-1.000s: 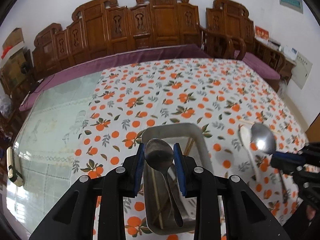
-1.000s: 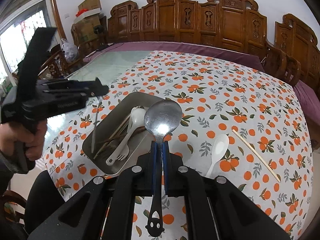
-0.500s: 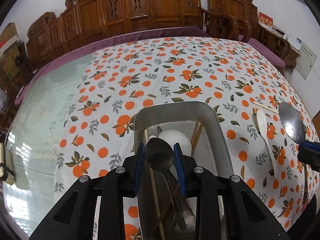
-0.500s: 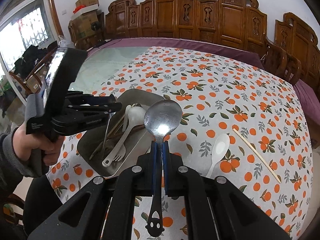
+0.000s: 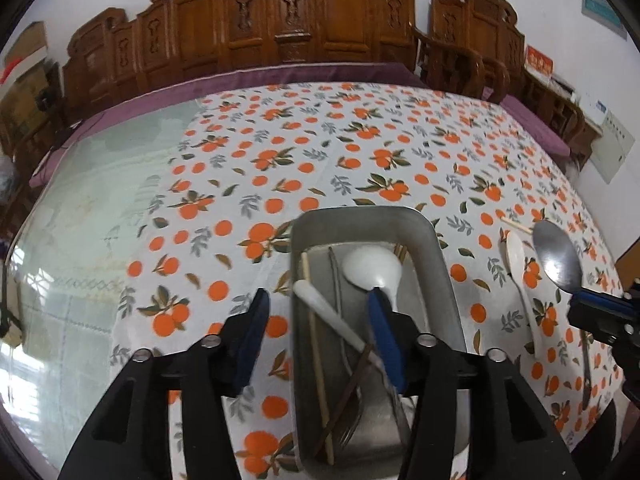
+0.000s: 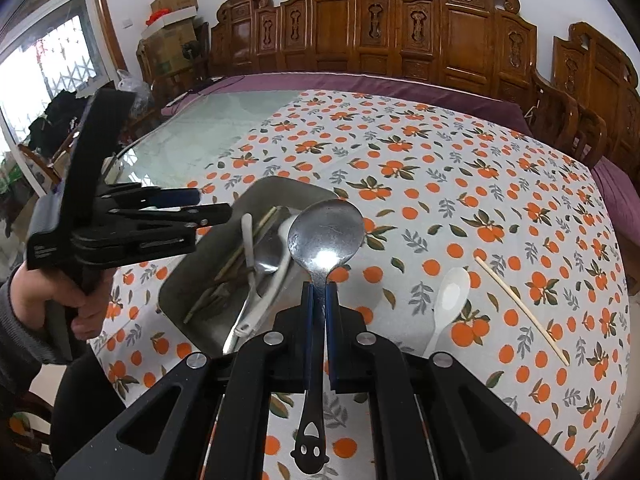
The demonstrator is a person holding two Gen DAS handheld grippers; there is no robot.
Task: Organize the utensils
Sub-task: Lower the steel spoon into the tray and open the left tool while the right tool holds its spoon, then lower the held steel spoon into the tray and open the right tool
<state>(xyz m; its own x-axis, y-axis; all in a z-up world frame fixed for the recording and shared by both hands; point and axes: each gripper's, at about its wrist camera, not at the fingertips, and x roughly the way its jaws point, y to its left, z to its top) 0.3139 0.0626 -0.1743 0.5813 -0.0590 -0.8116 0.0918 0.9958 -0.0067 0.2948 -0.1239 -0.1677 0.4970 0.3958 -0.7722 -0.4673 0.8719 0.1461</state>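
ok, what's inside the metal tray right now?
Metal tray holds a white ladle, a white spoon handle, chopsticks, a metal spoon and a fork. The left tongs hide the near-right corner.

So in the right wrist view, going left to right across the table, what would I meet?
The hand with the left gripper → metal tray of utensils → steel spoon in the right gripper → white spoon → loose chopstick.

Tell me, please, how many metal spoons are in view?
2: one metal spoon clamped in the right gripper, another lying in the tray; more may be hidden there.
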